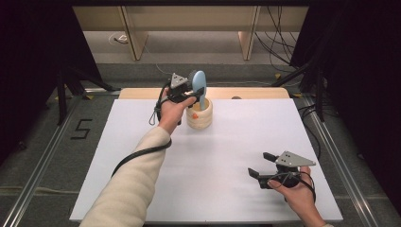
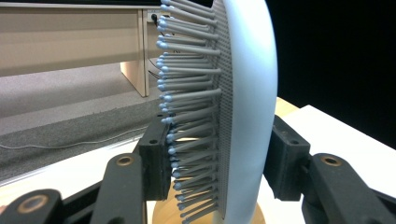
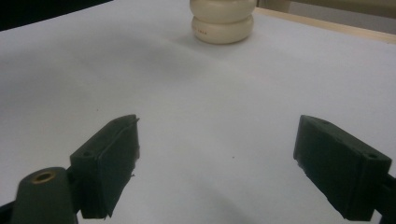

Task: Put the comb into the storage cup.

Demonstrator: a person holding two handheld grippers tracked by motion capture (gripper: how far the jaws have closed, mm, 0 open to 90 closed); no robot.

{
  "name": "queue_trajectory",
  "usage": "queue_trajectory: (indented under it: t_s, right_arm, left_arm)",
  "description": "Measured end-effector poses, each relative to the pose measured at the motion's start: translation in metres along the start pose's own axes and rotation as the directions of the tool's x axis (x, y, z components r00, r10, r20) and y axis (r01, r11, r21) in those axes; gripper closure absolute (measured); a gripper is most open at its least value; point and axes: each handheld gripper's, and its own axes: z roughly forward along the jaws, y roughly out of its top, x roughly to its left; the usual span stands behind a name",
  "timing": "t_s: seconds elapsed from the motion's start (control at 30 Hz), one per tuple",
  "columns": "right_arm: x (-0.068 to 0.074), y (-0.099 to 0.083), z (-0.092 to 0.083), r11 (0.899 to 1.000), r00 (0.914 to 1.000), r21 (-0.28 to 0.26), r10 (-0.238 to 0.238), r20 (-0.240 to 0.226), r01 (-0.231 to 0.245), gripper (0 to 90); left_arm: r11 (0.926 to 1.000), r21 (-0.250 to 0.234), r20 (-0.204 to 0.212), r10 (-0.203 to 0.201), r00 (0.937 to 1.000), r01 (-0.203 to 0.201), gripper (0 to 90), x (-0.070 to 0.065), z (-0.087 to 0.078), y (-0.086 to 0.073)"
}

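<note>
At the far side of the white worktop point(image 1: 142, 156) the person's left hand point(image 1: 169, 111) holds the left tongs point(image 1: 197, 92) clamped on a pale blue hairbrush point(image 1: 200, 90). The brush stands upright, its lower end down inside a cream-coloured, ribbed holder point(image 1: 199, 118) that sits near the back edge of the worktop. From the left gripper view the grip is plain: one black jaw presses in among the grey bristles point(image 2: 191, 93) on the brush's front, and the other bears on its smooth rounded back, so the brush head point(image 2: 247, 107) is squeezed between them. A small orange thing point(image 1: 194, 115) shows in the holder's mouth beside the brush; I cannot tell what it is.

The right tongs point(image 1: 261, 164) are well apart from all this, at the near right corner of the worktop, in the person's right hand point(image 1: 298, 194). Their jaws stand wide with nothing between them, just bare white surface below, and they point toward the holder point(image 3: 223, 21) farther off. A cable point(image 1: 137, 156) trails from the left gripper along the cream sleeve point(image 1: 132, 189).
</note>
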Motion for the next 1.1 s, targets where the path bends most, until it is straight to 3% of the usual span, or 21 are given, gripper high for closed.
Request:
queue_trajectory:
  t_s: [0.7,1.1]
  right_arm:
    - [-0.0001,-0.0003,0.0,1.0,1.0,0.004,0.002,-0.002,-0.002,15.5]
    - [0.0002,-0.0006,0.0006,1.0,1.0,0.011,-0.002,-0.002,0.002,15.4]
  left_arm:
    - [0.9994,0.01,0.002,-0.033,0.9995,0.033,49.2,0.0009,0.0026,-0.0075]
    - [0.9956,0.01,-0.032,-0.093,0.9951,0.093,46.5,0.0097,-0.0024,-0.0084]
